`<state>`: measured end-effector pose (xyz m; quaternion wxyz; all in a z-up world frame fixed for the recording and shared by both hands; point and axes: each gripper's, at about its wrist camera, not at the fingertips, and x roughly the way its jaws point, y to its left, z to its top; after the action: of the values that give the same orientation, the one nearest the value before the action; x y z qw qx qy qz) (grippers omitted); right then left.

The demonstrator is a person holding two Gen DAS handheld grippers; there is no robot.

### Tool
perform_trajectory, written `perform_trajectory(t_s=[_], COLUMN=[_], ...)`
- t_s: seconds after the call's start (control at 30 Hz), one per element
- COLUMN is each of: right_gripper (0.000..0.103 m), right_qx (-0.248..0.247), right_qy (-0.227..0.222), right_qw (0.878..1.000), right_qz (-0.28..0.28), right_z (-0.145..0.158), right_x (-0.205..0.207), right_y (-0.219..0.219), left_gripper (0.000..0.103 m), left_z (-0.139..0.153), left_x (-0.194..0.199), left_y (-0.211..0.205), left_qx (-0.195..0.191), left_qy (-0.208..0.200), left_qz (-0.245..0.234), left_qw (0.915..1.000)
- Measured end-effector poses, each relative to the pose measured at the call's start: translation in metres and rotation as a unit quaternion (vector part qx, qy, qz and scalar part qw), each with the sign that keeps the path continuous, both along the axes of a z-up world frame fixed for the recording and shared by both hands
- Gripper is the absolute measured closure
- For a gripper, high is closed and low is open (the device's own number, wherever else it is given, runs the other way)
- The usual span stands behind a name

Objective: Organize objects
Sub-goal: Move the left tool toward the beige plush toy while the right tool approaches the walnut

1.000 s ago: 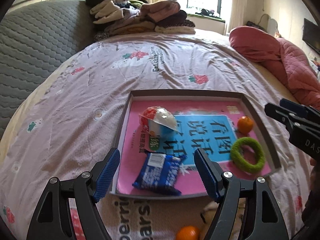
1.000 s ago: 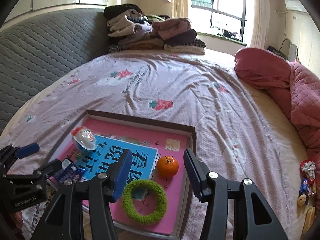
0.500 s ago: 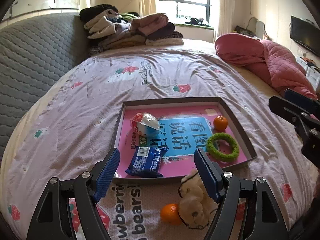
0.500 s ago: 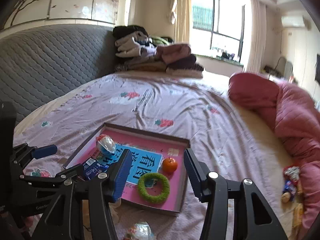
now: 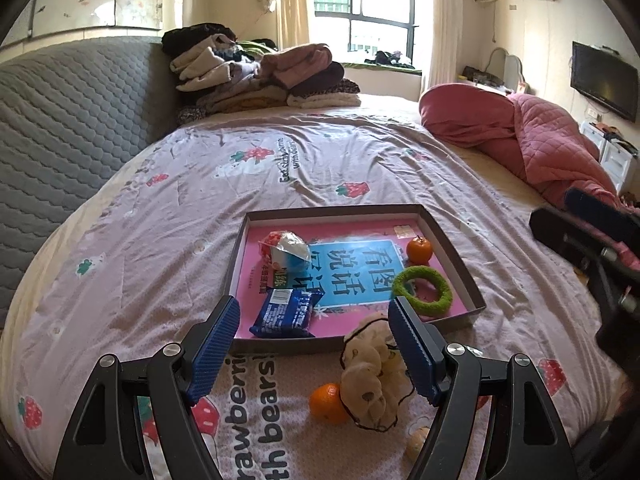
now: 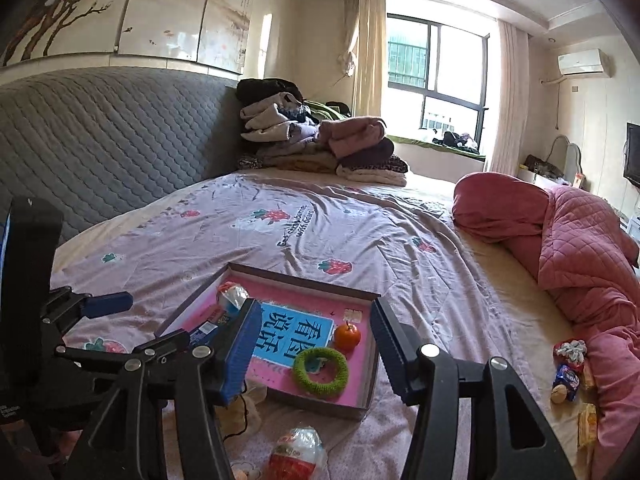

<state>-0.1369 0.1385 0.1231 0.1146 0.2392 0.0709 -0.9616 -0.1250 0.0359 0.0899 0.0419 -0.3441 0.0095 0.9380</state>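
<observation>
A shallow brown tray (image 5: 452, 236) with a pink and blue book on its floor lies on the bed; it also shows in the right wrist view (image 6: 370, 384). In it are an orange (image 5: 419, 249), a green ring (image 5: 422, 297), a blue snack packet (image 5: 286, 313) and a wrapped cup (image 5: 285, 249). Before the tray lie a cream scrunchie (image 5: 370, 372) and a second orange (image 5: 326, 403). My left gripper (image 5: 314, 350) is open and empty, above the tray's near edge. My right gripper (image 6: 312, 356) is open and empty, above the tray.
A wrapped snack (image 6: 298, 454) lies on the sheet near the right gripper. More snacks (image 6: 570, 368) lie by the pink quilt (image 6: 580, 248) at right. Folded clothes (image 5: 260, 76) are stacked at the far end. A grey padded headboard (image 5: 60, 128) runs along the left.
Both grippers have pulled back and risen from the tray, so more of the bed shows. The scrunchie and the second orange have come into the left view. Both stay open.
</observation>
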Motion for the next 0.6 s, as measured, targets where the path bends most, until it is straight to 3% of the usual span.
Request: perform_trajectory(t_s=[0.2, 0.6], right_gripper=[0.047, 0.047], right_qx=[-0.012, -0.009], right_qy=[0.001, -0.011], right_qw=[1.0, 1.0], right_qz=[0.001, 0.024], right_z=[-0.011, -0.029], right_x=[0.013, 0.033], right_y=[0.005, 0.0], left_gripper=[0.025, 0.025], left_z=[-0.003, -0.011], left_x=[0.011, 0.019], left_y=[-0.003, -0.002], left_qx=[0.026, 0.021], left_qy=[-0.002, -0.005], left_qz=[0.001, 0.006], left_qw=[0.9997, 0.9998])
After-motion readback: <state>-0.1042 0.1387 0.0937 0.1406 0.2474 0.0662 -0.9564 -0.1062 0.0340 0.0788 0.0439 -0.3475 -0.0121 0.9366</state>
